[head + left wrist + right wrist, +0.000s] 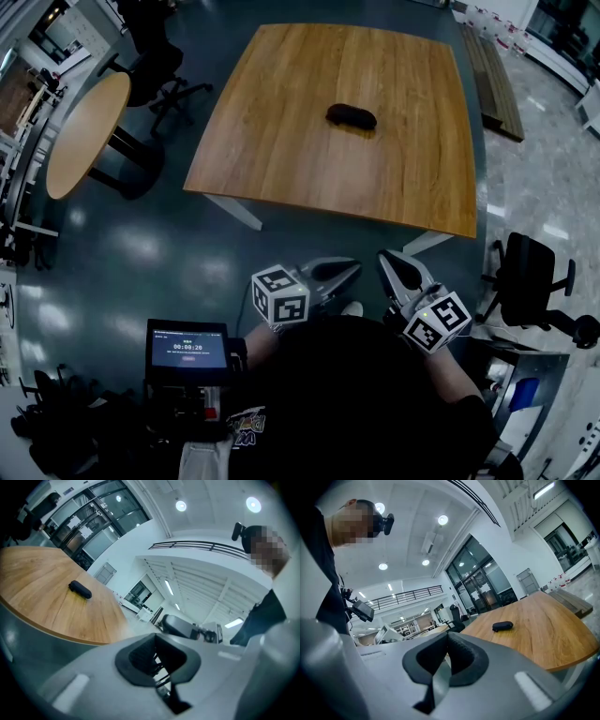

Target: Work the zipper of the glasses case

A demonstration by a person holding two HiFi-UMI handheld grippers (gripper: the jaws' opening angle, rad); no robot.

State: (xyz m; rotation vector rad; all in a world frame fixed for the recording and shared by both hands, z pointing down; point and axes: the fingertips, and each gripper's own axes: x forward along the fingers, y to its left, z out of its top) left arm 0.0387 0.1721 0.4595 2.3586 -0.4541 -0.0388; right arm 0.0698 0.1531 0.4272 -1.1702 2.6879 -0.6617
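Note:
A dark oval glasses case [351, 115] lies alone on the square wooden table [281, 141], right of its middle. It also shows small in the left gripper view as the glasses case [80, 589] and in the right gripper view as the glasses case [502, 626]. My left gripper [339, 272] and right gripper [401, 272] are held close to the person's body, well short of the table's near edge. Both are shut with nothing between the jaws. The left gripper's [154, 660] black pads meet, as do the right gripper's [446, 660].
A round wooden table [86, 131] with office chairs [155, 66] stands at the left. Another black chair [530, 281] stands at the right, near a wooden bench [492, 80]. A small screen [187, 349] sits on a stand by the person's left side. Dark floor separates me from the table.

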